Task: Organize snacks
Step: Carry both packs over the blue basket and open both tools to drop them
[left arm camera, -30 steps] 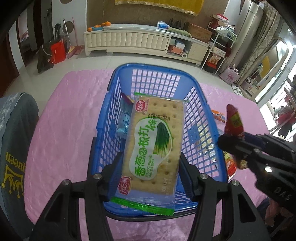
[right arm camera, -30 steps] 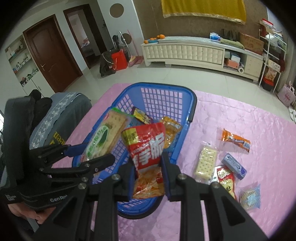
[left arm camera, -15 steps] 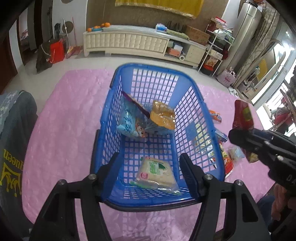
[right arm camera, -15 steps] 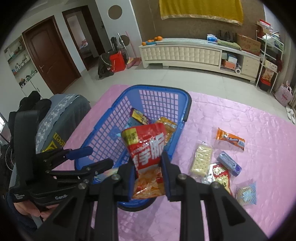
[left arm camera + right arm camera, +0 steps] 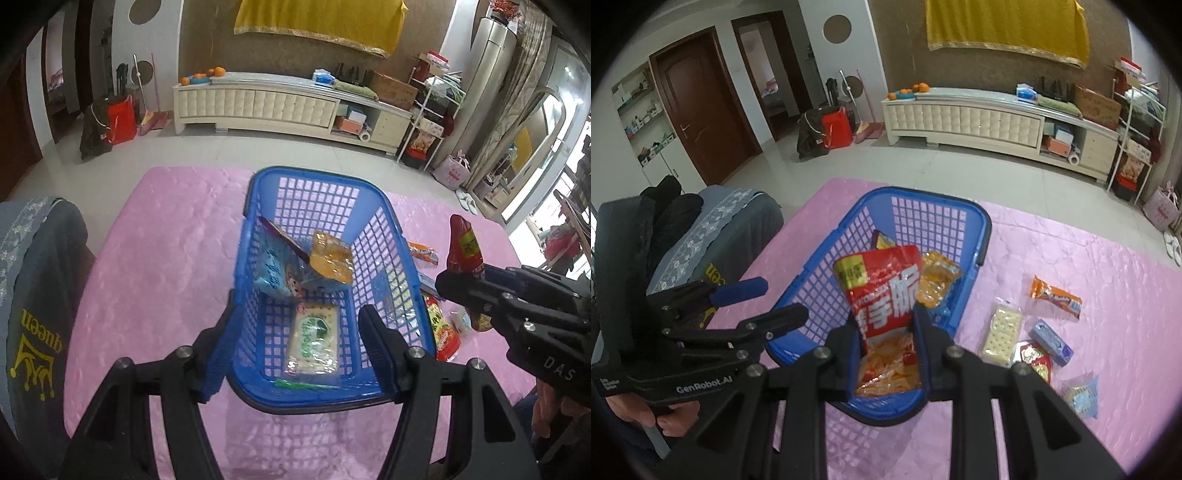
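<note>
**A:** Which step are we at? The right claw point(image 5: 886, 334) is clamped on the red chip bag point(image 5: 882, 291), hovering above the near end of the blue basket point(image 5: 975, 218).

**B:** Drop-off, I'd say: ease forward, then let go. The left claw point(image 5: 295, 341) is spread wide with nothing in it, and a green cracker pack point(image 5: 314, 338) lies flat below. Farther right, loose snacks point(image 5: 1054, 297) wait on the pink surface point(image 5: 1108, 280).
</note>
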Available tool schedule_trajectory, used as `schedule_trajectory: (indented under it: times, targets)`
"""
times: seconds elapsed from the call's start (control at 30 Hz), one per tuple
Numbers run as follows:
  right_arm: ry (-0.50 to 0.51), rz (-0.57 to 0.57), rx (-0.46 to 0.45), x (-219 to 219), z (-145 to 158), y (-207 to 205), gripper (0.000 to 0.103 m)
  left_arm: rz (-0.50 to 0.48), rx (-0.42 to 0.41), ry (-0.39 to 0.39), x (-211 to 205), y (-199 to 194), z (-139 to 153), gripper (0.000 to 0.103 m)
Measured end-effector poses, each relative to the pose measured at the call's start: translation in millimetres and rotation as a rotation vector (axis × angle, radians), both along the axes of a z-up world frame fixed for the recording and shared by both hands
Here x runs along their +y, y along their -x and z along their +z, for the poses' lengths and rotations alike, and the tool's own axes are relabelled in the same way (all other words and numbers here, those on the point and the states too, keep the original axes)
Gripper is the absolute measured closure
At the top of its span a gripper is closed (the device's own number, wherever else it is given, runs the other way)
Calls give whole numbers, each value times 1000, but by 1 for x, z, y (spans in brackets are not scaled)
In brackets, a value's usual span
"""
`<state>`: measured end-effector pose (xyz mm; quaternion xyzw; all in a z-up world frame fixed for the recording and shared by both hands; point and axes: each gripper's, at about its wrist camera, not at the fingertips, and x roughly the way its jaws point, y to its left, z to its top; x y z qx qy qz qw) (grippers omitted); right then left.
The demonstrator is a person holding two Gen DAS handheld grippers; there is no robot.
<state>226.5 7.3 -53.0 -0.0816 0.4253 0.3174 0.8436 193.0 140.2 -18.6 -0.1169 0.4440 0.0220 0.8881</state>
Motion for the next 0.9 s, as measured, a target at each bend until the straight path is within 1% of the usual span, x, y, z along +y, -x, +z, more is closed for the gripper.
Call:
schedule_trajectory:
  times: [0.27,0.5,0.7,0.83,0.9]
  targets:
    - [5,24,27,20,-9,-25,73,33,7,-16,24,-10,-3,40]
    - [43,41,43,40,-26,-52,72,41,25,-21,42,-36,-12,40]
    - [71,40,70,52,-43,-82,72,36,38,-18,49,-57,-23,40]
    - [110,44,47,63,-50,-96,72,33,40,-34,52,-66,-26,40]
    - [114,49,29,67,-51,-99,62,39,43,-29,53,-67,-27,40]
